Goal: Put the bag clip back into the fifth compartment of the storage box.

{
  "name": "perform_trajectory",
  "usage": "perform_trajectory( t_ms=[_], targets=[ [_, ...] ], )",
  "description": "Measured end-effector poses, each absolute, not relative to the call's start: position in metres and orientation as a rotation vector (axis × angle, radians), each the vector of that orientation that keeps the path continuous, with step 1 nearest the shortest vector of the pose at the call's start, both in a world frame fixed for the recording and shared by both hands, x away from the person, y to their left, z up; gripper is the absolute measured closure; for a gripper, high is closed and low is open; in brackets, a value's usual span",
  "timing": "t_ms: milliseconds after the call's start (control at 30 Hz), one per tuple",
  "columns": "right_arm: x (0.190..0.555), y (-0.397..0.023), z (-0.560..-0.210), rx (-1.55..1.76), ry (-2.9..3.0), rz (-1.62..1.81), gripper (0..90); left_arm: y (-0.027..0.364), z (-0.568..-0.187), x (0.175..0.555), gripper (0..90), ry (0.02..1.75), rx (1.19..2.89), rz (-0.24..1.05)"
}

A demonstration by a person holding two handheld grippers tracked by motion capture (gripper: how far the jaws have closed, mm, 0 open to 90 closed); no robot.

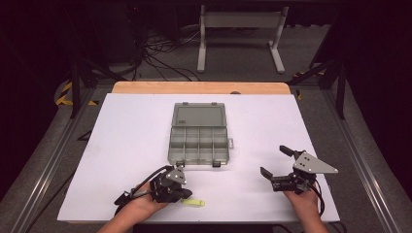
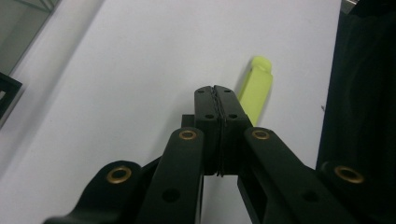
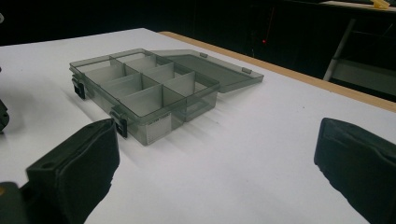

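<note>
Smoky grey plastic organiser box point(image 1: 199, 138) sits mid-worktop point(image 1: 121, 145) in the high view, lid flipped flat toward the far edge, compartments facing up and, as far as we can see, bare; we judge it's laid open ready for filling. Our left gripper point(image 1: 171, 187) rests low near the front edge w/ a small yellow-green piece point(image 1: 193, 202) lying on the white surface just beside it. Our right gripper point(image 1: 281, 167) hovers to the right of the box, apart from it, fingers spread wide.

Left gripper view: fingers point(image 2: 205, 109) are pressed together w/ nothing between them; the yellow-green piece point(image 2: 255, 88) lies flat just past and to one side, not gripped. Prob. the item to sort.

Right gripper view: fingers point(image 3: 77, 163) stand wide apart, framing bare worktop, box point(image 3: 144, 88) ahead and left, latches facing us, approx. lined up for an approach.
</note>
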State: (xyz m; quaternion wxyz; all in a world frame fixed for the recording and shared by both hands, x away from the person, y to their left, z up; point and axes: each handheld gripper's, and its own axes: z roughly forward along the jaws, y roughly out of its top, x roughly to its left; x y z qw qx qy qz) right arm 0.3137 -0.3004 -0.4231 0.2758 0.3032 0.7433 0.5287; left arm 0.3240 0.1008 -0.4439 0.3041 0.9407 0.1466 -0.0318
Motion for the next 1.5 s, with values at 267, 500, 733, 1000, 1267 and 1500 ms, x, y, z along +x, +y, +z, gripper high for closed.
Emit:
perform_trajectory(
  t_ms=[267,500,733,1000,1267,1500],
  targets=[
    [0.314,-0.301,-0.423,0.811,1.999,1.423,0.8,0.103,-0.445,0.321,89.2,0.391,2.497,-0.096],
    [0.314,-0.300,-0.424,0.814,2.003,1.427,0.8,0.106,-0.442,0.323,78.6,0.391,2.462,-0.093],
    [0.314,-0.300,-0.424,0.813,2.007,1.431,0.8,0.106,-0.434,0.323,33.2,0.373,2.383,-0.130],
    [0.314,-0.299,-0.424,0.808,2.013,1.431,0.8,0.097,-0.430,0.314,16.1,0.325,2.401,-0.113],
    [0.314,-0.299,-0.424,0.805,2.020,1.432,0.8,0.086,-0.433,0.309,18.4,0.278,2.449,-0.086],
    [0.315,-0.298,-0.425,0.803,2.025,1.435,0.9,0.083,-0.438,0.306,21.6,0.246,2.495,-0.066]
  ],
)
